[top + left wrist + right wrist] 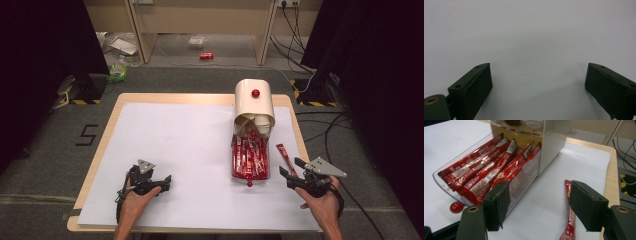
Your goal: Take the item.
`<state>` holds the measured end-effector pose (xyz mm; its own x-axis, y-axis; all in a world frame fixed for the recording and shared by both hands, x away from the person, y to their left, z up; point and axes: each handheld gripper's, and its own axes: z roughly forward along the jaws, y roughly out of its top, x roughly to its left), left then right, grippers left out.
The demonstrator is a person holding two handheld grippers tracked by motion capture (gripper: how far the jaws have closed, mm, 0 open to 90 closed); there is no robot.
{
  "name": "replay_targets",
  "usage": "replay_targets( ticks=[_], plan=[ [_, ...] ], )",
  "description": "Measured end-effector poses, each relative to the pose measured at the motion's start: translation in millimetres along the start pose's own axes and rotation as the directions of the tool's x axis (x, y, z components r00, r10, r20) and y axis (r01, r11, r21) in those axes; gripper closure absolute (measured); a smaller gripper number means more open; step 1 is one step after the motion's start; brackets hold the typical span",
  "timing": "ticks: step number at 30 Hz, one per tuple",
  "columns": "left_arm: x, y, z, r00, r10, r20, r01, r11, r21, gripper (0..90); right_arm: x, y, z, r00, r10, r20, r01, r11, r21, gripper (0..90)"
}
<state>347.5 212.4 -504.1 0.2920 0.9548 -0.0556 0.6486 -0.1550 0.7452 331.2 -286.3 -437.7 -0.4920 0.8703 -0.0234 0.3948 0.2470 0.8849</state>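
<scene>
The thin red packet (286, 158) at 12 o'clock from the wide-apart, empty right gripper (291, 169) looks light, bendy and slippery, so pinch its middle.

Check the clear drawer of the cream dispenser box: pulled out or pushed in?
Pulled out. The clear drawer juts from under the cream dispenser box toward the person, its red sachets exposed; one loose sachet lies beside it.

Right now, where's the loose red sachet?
The loose red sachet lies flat on the white sheet in the high view, just right of the clear drawer full of red sachets, ahead of the right tool.
</scene>
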Motion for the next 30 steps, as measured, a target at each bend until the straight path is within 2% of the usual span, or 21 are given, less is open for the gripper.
replay_targets(
  ticks=[12,30],
  plan=[
    [-0.4,0.1,0.1,1.0000,0.003,-0.002,-0.003,1.0000,0.002,6.9,12.0,-7.3,-10.7,0.9994,-0.008,-0.034,0.008,1.000,-0.011,33.3],
    [-0.8,0.2,0.6,1.0000,0.008,-0.005,-0.008,1.0000,0.005,6.5,30.9,-15.8,-9.7,0.9955,-0.028,-0.091,0.027,1.000,-0.009,32.9]
  ],
)
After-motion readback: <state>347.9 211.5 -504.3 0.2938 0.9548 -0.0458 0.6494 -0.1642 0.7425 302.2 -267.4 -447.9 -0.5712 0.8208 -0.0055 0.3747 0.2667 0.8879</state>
